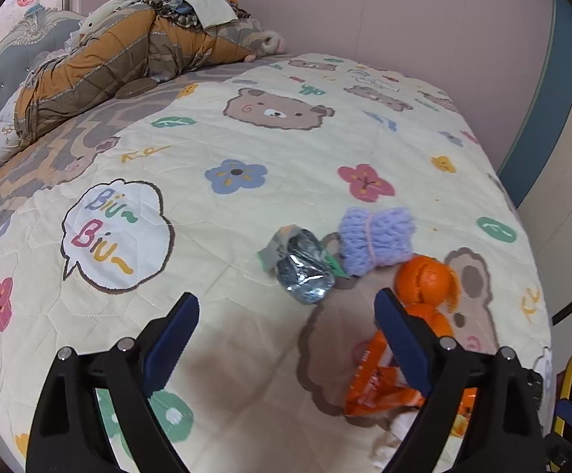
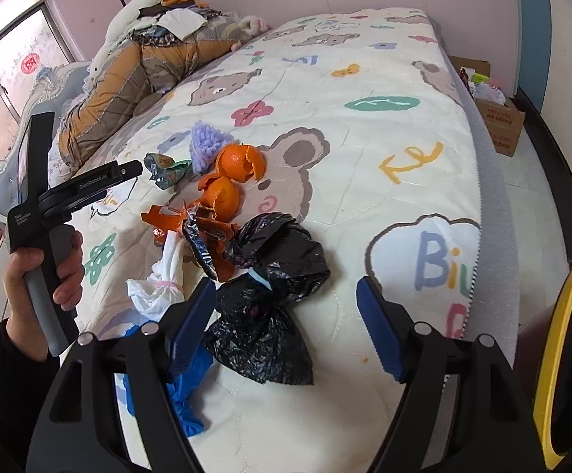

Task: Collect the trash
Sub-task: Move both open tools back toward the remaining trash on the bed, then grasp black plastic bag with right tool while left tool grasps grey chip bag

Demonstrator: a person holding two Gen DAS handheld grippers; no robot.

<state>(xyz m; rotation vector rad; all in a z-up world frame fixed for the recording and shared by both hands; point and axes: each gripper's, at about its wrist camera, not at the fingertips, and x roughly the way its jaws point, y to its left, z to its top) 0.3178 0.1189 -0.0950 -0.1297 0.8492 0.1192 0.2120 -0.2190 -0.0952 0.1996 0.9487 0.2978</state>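
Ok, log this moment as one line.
left hand-held gripper open, empty | right hand-held gripper open over black bag | orange peels, wrappers on bed | nothing collected yet

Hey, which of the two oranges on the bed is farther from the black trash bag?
The orange beside the purple knitted piece. The other orange lies closer to the black trash bag, by the orange wrapper.

Glossy crinkled black plastic bag (image 2: 274, 299)

Pink wall (image 1: 404, 12), bed (image 2: 384, 181) (bear-print quilt), window (image 2: 6, 63) at left, daylight.
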